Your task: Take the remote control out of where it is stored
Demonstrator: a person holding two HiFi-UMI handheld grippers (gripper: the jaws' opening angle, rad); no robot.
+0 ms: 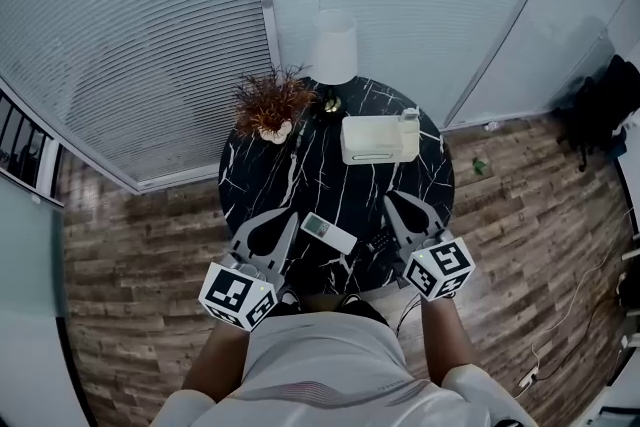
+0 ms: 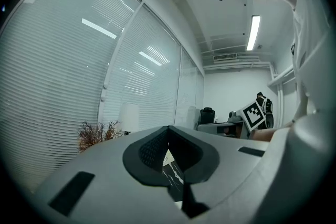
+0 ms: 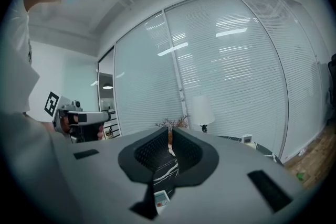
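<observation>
I've got the round black marble table (image 1: 300, 165) below me, w/ a white box (image 1: 378, 139) on its far side. Left gripper (image 1: 290, 217) and right gripper (image 1: 392, 199) are over the near edge, both claws pinched together, nothing btwn them. The white remote control (image 1: 328, 233) lies flat on the tabletop btwn the two grippers, well apart from the box.
</observation>
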